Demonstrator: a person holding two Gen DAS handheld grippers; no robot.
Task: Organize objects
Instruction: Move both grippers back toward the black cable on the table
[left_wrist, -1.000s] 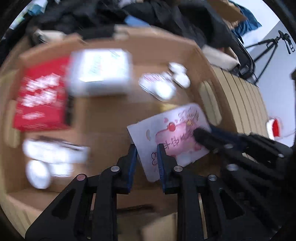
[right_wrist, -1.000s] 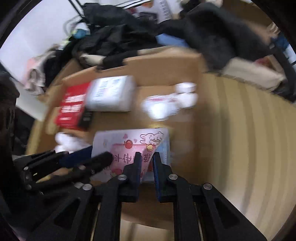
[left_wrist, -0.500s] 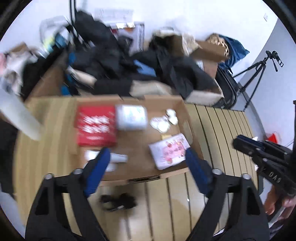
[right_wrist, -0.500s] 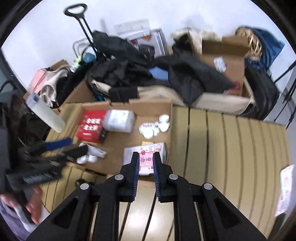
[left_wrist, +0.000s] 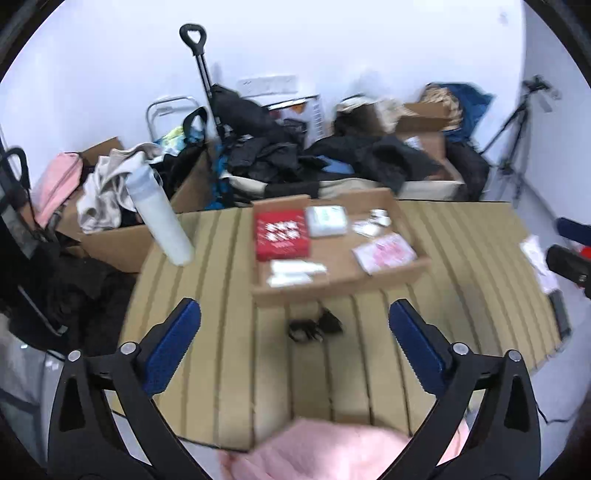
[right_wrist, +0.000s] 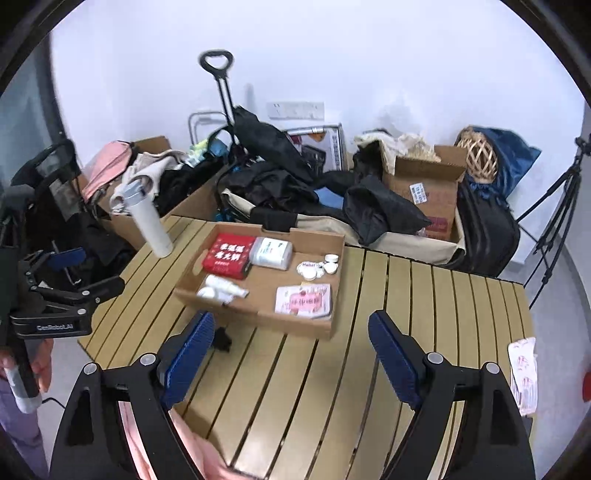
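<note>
Jaws on both grippers stand wide apart and hold nothing: the left gripper (left_wrist: 294, 343) and the right gripper (right_wrist: 291, 354) hang above the near edge of the slatted desk (right_wrist: 424, 295), well back from the cardboard tray (right_wrist: 192, 291). Inside the tray lie a red box (right_wrist: 229, 254), a white packet (right_wrist: 271, 253), small round tubs (right_wrist: 314, 267), a white bottle (right_wrist: 221, 288) and a pink card (right_wrist: 303, 305). A small black object (right_wrist: 222, 339) sits on the desk just in front of the tray; probably next. Approach low, straddle it squarely, then close gently.
</note>
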